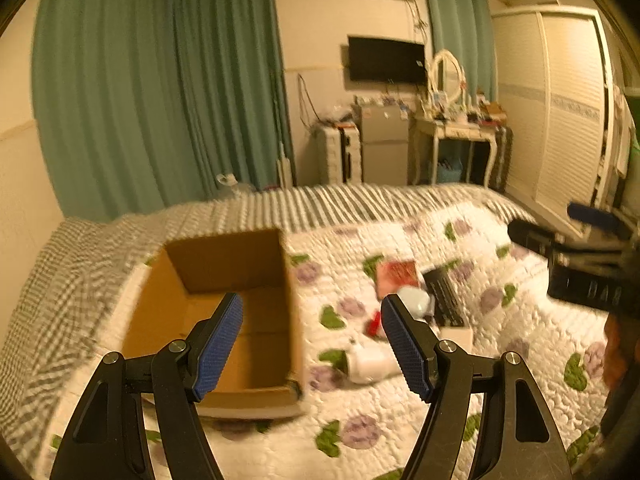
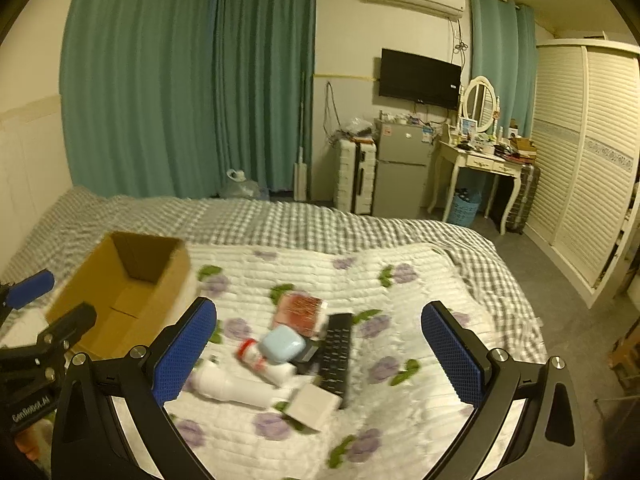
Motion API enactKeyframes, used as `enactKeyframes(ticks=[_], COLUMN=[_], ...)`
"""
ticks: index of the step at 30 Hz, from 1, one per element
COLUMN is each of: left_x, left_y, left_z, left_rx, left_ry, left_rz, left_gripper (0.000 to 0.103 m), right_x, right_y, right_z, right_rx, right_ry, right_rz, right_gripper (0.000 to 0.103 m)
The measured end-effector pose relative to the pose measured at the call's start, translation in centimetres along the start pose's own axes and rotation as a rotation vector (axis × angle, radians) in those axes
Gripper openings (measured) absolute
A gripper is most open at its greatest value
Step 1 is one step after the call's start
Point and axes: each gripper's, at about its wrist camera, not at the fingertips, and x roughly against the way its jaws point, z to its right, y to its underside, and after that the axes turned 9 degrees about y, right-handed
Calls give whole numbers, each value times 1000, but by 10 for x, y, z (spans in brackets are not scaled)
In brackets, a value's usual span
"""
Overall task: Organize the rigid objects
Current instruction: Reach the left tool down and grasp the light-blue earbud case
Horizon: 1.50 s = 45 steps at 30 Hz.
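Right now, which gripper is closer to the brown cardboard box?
Left. The left gripper hovers over the brown cardboard box's near right corner; the right gripper hangs to its right, above the cluttered items.

Bed (image 2: pixel 280 220) with quilt (image 2: pixel 400 296); on it box (image 2: pixel 120 292), remote (image 2: pixel 336 354), bottles (image 2: pixel 224 386), blue case (image 2: pixel 280 344), red packet (image 2: pixel 300 310)

The left gripper (image 2: pixel 60 300), at about eight o'clock in the right wrist view, bears the white lettering "GenRobot.AI"; nothing else is legible.
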Motion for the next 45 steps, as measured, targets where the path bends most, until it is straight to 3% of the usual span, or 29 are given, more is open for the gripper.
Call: enactKeyframes(ticks=[11,20,26,30,31,35,45], left_x=[-89,-157,-193,-211,-213,-210,-161], left_y=[33,15,14,16,17,17,21], left_z=[43,59,71,74,74,71,46], left_rx=[-49,-47,-68,-67,-69,-82,-77], left_ry=[77,159,211,249,252,275,141], left_rz=[-188,-230,-263,-276,-273,-269,-231], left_gripper=[74,74,72,68,55,56,55], right_x=[-65,-113,-165,-178,-179,-183,-166], right_y=[22,13,31,39,40,44,49], right_z=[22,28,36,33,31,25,17], right_rx=[41,134,153,173,180,205,195], right_ry=[26,1,-15,-43,-47,-57,-87], right_rz=[-205,-257,-381,-426,-427,-436,-461], right_gripper=[103,103,103,103,103,103,103])
